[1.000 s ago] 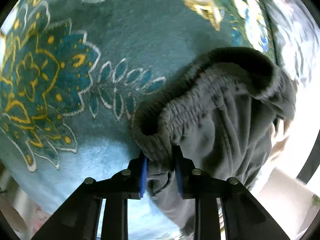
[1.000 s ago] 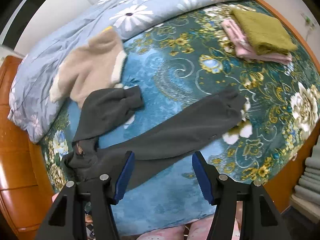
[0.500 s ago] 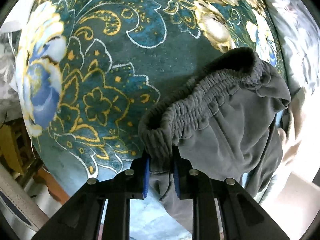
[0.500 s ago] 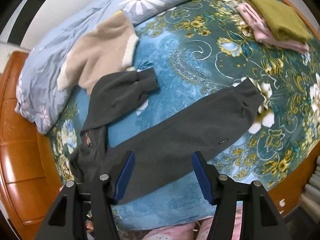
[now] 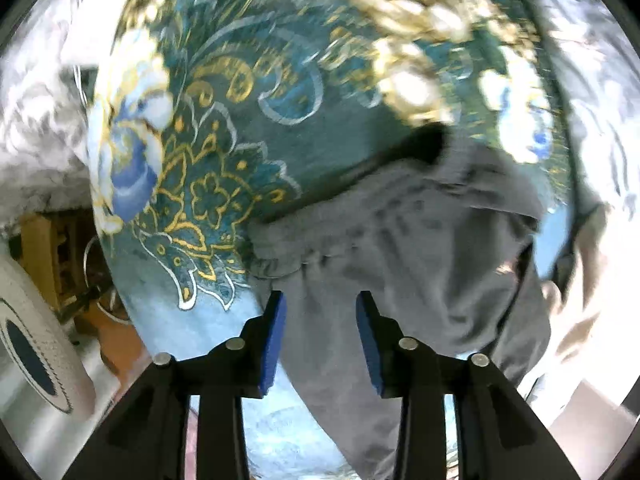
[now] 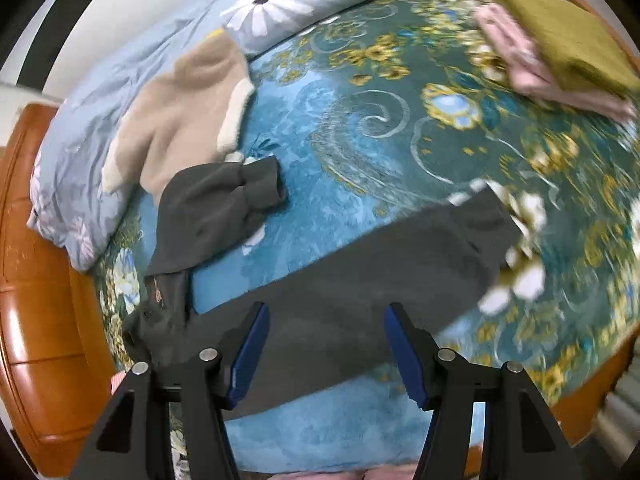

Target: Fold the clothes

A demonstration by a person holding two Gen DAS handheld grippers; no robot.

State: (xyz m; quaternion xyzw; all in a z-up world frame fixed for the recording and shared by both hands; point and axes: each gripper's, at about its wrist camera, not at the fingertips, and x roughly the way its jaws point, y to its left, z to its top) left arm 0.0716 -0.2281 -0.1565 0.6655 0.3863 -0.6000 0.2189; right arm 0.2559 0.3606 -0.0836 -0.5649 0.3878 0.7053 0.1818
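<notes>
Matt grey fleece trousers point(image 6: 360, 280) lie on a plush patterned blanket point(image 6: 360, 128) edged by glossy wooden bedframe point(image 6: 36, 280).

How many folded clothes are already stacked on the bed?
2: an olive-green folded piece lies on top of a pink folded piece, at the bed's far right corner. More may be hidden underneath.

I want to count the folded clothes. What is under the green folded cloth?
Under the green folded cloth lies a pink folded garment, sticking out at its left side, on the flowered blanket. Anything further beneath the stack is covered.
</notes>
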